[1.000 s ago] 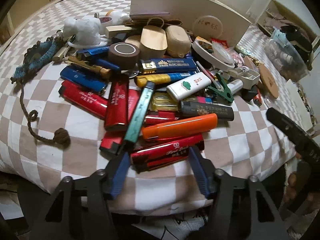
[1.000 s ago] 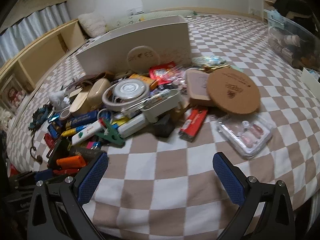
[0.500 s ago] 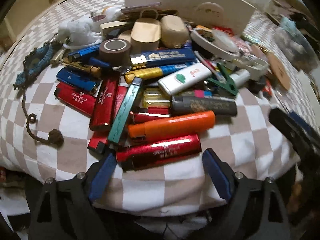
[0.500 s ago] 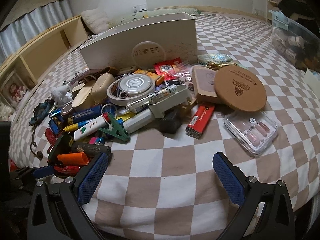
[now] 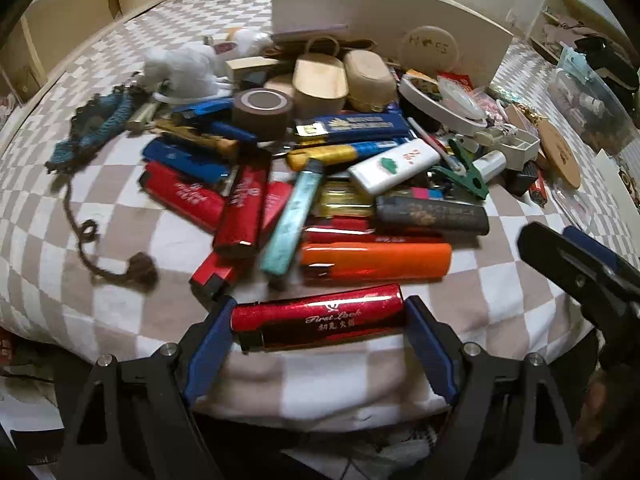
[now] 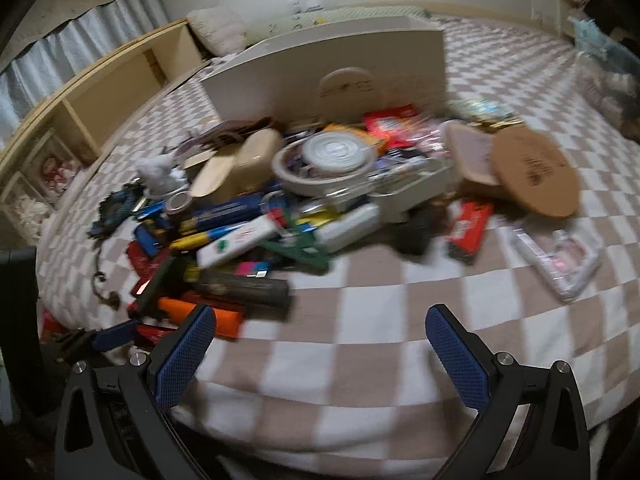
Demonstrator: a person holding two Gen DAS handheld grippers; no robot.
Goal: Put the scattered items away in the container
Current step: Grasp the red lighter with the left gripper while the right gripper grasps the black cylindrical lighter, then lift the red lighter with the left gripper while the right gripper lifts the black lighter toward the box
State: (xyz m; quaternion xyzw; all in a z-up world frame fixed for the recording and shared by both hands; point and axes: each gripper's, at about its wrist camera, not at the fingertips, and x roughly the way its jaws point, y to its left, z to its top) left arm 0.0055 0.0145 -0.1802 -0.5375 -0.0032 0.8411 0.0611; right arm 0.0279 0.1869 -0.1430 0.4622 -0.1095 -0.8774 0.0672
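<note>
red lighter (image 5: pixel 318 317) lies crosswise at the near edge of the pile on the checkered bed (image 5: pixel 120 304), gripped end to end by the left tongs (image 5: pixel 320 338). right tongs (image 6: pixel 320 346) hang wide open, holding nothing. white container (image 5: pixel 384 12) stands behind the pile.

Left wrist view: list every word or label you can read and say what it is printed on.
"First Look", above Chinese characters too small to read: red lighter between the left gripper's fingers.
Unreadable: faint lettering on the round disc leaning on the white container; gold print on the blue lighter; red marks on the white lighter.
</note>
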